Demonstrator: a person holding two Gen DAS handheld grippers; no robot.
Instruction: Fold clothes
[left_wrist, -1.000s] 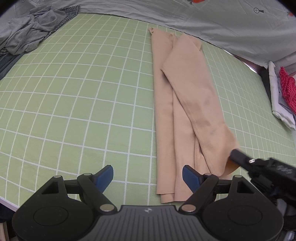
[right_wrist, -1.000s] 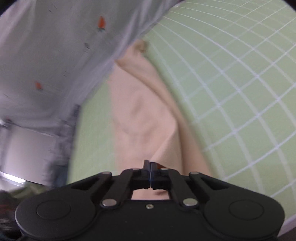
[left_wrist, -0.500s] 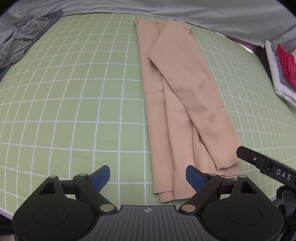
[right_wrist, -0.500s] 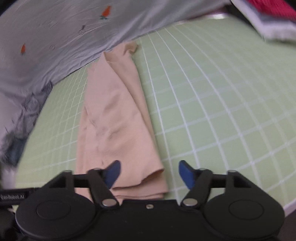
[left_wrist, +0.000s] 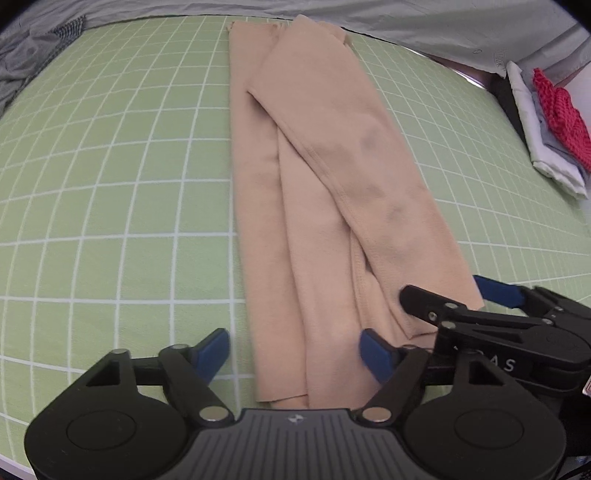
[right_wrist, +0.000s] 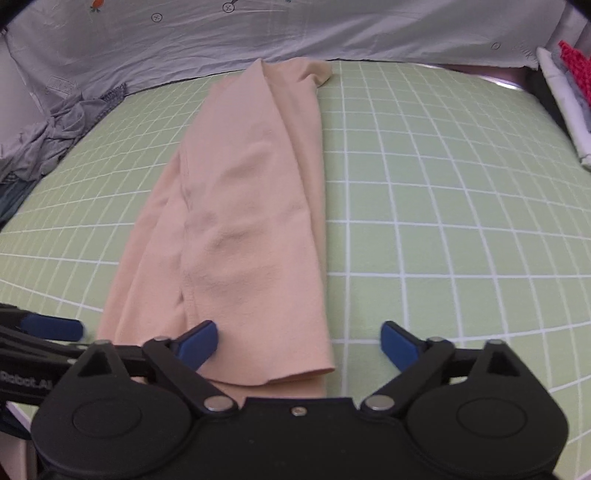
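A beige garment (left_wrist: 325, 177) lies on the green gridded mat (left_wrist: 110, 184), folded lengthwise into a long strip with one flap laid slantwise over it. My left gripper (left_wrist: 295, 352) hovers over the strip's near left end. Its jaws are closing, the cloth lies between the blue pads (left_wrist: 216, 350), and they do not press on it. My right gripper (right_wrist: 300, 345) stands over the near right corner of the garment (right_wrist: 251, 221). Its jaws are also closing, still wide apart, with the hem below them. Each gripper shows in the other's view: right gripper (left_wrist: 480, 314), left gripper (right_wrist: 48, 328).
A heap of grey clothes (right_wrist: 55, 125) lies at the mat's far left. A stack of folded clothes with a red knit (left_wrist: 554, 122) on top sits at the right edge. A grey sheet (right_wrist: 295, 29) rises behind the mat. The mat's near edge runs just under both grippers.
The right gripper, shut on the beige flap a second ago, has opened, let it drop flat and rolled level. The left gripper has sunk towards the strip's near end and narrowed a little.
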